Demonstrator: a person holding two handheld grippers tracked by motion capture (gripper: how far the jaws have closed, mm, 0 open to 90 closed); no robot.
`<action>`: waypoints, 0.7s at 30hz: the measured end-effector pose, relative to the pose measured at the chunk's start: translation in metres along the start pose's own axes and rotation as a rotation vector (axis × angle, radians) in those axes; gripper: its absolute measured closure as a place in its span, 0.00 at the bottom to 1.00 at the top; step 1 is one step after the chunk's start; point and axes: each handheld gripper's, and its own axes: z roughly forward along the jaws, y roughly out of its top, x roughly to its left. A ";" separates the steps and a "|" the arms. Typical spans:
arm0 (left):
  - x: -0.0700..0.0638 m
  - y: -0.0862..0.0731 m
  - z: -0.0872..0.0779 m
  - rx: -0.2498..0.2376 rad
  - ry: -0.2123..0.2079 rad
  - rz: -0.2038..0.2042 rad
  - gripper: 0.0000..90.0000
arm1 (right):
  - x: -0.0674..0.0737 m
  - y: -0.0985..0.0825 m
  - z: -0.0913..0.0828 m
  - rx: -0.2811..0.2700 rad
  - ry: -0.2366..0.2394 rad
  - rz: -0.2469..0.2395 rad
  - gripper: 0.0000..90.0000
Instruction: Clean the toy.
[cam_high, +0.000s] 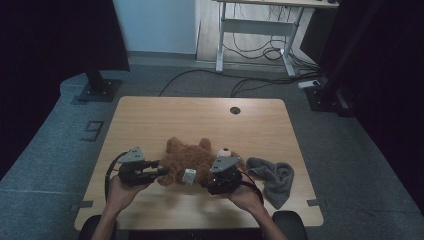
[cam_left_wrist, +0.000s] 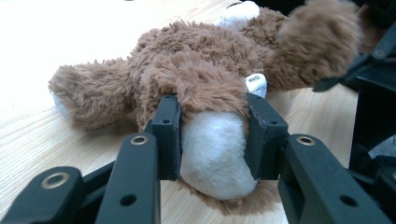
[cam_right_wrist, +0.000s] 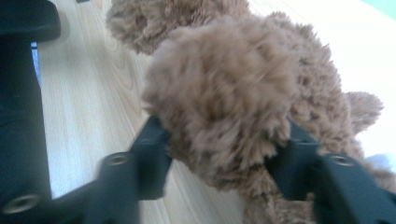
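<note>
While seemingly clamped, teddy bear.

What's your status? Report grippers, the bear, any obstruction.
Left gripper shut on teddy bear foot. Right gripper fingers around a bear limb. Grey cloth lies apart, right of bear.

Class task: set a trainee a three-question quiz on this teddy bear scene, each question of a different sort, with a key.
1. True or false: the left gripper grips the teddy bear by a white-soled paw.
2. What lies on the table beside the bear, near the right gripper? A) grey cloth B) red cup C) open book
3. Fill in: the bear's fur is mostly ____.

Key: 1 true; 2 A; 3 brown.
</note>
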 end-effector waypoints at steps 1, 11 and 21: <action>0.000 0.000 0.000 -0.002 -0.001 -0.001 0.67 | -0.001 0.002 -0.001 -0.001 -0.005 -0.002 0.57; 0.004 0.002 0.000 -0.033 0.006 -0.009 0.62 | -0.014 0.011 -0.013 -0.049 -0.056 0.034 0.77; 0.003 0.006 -0.019 -0.113 0.083 0.011 0.53 | -0.030 0.040 -0.030 -0.141 -0.113 0.058 0.83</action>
